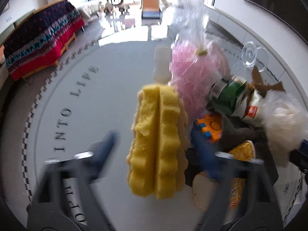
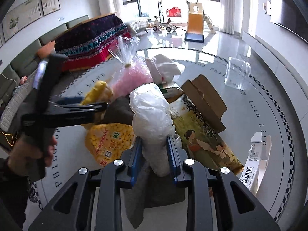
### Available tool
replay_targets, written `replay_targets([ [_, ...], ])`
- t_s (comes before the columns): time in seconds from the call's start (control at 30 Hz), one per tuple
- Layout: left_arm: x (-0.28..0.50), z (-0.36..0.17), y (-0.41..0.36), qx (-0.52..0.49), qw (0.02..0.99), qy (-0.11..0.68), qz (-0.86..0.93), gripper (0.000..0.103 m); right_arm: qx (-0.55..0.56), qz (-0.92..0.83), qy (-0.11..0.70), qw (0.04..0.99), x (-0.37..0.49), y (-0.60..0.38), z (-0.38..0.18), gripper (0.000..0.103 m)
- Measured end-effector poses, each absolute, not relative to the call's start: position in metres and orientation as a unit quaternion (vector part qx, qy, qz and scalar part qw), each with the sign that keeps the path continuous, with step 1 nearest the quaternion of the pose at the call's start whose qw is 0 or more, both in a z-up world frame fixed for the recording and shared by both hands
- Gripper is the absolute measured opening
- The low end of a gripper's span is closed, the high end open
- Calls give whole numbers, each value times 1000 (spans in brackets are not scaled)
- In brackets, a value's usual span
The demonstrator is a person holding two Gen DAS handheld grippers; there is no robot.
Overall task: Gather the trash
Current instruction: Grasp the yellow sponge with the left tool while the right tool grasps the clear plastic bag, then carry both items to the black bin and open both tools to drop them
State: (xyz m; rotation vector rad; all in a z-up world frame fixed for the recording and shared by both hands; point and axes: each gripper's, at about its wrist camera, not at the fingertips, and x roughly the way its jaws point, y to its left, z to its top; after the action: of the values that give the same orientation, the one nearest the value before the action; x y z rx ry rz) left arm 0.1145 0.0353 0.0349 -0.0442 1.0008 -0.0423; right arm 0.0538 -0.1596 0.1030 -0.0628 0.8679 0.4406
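Observation:
A yellow ridged sponge (image 1: 157, 140) lies between the wide-apart blue fingers of my left gripper (image 1: 156, 150), which is open and blurred. My right gripper (image 2: 155, 154) is shut on a crumpled white plastic bag (image 2: 152, 113) above the trash pile. The pile holds a pink-filled clear bag (image 2: 130, 77), a yellow corn packet (image 2: 107, 140), a printed rice bag (image 2: 204, 134), a brown cardboard piece (image 2: 204, 96) and a dark grey cloth (image 2: 121, 111). The left gripper (image 2: 63, 111) shows in the right view, reaching toward the sponge (image 2: 98, 92).
The round grey table (image 1: 96, 105) carries lettering and a checkered rim. A clear plastic cup (image 2: 238, 73) lies at the back right, a torn white box (image 2: 256, 163) at the right. A green can (image 1: 229, 98) and an orange toy (image 1: 209, 127) sit in the pile.

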Motion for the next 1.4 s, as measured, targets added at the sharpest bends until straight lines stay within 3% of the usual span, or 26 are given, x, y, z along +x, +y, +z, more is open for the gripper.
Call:
replay_targets([
  [0.3,72,54,62,-62,894,444,-19,51,-28,239,398,885,33,-141,122,28],
  [0.73,-62,76,134,-96,909,403,40,51,-39,324,395,858,-23,-49,128,28],
  [1.23,-238,44,275,-154,869,408,232,51,-86,506,415,751,-131,131,114,28],
  [1.4,-282,18,319,-199,840,414,290,57,-109,561,431,699,-162,193,100,30],
])
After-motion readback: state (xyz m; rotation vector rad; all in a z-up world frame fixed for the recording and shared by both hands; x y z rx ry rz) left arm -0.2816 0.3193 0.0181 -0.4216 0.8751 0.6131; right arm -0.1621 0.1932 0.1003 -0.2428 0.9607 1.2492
